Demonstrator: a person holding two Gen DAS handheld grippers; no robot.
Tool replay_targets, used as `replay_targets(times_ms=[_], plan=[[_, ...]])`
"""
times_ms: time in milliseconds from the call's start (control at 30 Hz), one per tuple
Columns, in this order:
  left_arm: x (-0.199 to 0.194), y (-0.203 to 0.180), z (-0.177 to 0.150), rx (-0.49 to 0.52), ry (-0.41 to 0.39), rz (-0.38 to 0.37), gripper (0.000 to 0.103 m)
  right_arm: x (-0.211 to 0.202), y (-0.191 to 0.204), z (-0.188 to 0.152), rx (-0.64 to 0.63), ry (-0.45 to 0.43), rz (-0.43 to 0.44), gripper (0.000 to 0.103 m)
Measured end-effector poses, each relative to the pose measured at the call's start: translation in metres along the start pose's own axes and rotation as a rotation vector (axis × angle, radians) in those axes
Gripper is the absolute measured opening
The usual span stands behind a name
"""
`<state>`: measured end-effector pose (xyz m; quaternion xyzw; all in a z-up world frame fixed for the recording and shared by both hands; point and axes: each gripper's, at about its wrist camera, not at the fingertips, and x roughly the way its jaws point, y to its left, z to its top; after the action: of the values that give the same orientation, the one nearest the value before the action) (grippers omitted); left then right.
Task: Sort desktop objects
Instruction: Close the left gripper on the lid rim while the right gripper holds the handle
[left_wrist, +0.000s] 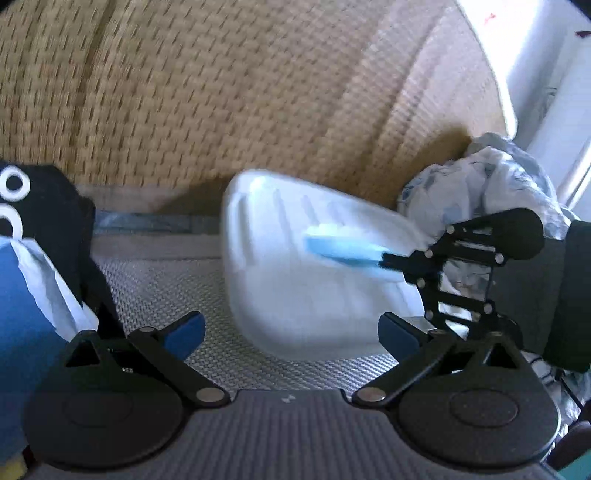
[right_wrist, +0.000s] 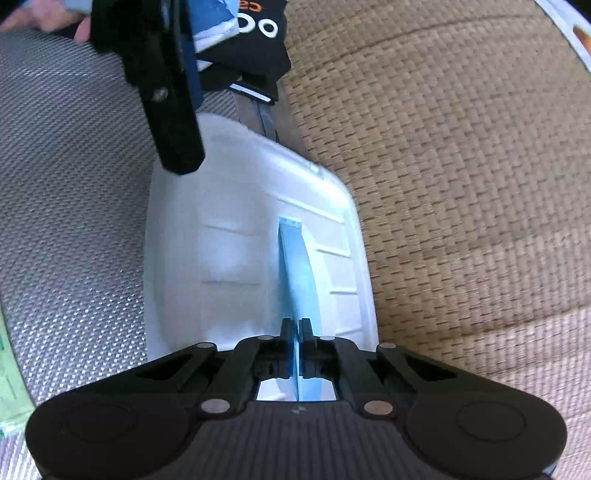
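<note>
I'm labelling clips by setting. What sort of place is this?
Probably a home, not an office: a white tray on a silvery mesh mat, beside a woven straw mat, with a crumpled plastic bag nearby.

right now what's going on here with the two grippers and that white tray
A person is sorting desk items with two handheld grippers. The right gripper is shut on a flat light blue strip, holding it over the white tray. The left gripper is open and empty at the tray's near edge. The tray sits on a grey woven mat beside a tan woven surface.
</note>
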<state>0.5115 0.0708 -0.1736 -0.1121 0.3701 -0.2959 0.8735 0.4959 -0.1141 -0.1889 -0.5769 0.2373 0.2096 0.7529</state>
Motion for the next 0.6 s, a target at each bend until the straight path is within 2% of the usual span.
replay_targets(times_ms=[33, 167, 333, 400, 467, 500, 600], plan=[[-0.003, -0.001, 0.000, 0.007, -0.007, -0.008, 0.103, -0.005, -0.003, 0.001, 0.002, -0.004, -0.006, 0.000], [-0.005, -0.001, -0.001, -0.011, -0.018, -0.009, 0.103, -0.016, -0.016, 0.009, 0.022, 0.026, 0.060, 0.000], [0.007, 0.000, -0.004, -0.024, 0.019, -0.008, 0.103, 0.000, -0.019, 0.003, 0.082, 0.042, 0.149, 0.005], [0.012, -0.001, -0.004, -0.016, 0.025, -0.019, 0.103, 0.011, -0.022, -0.004, 0.124, 0.046, 0.171, 0.018], [0.018, 0.000, -0.006, -0.021, 0.035, -0.011, 0.103, 0.022, -0.028, -0.011, 0.180, 0.051, 0.219, 0.019], [0.021, 0.000, -0.007, -0.029, 0.043, -0.012, 0.103, 0.027, -0.029, -0.012, 0.189, 0.059, 0.239, 0.025], [0.028, 0.000, -0.010, -0.028, 0.058, -0.019, 0.103, 0.031, -0.030, -0.012, 0.174, 0.059, 0.271, 0.035]])
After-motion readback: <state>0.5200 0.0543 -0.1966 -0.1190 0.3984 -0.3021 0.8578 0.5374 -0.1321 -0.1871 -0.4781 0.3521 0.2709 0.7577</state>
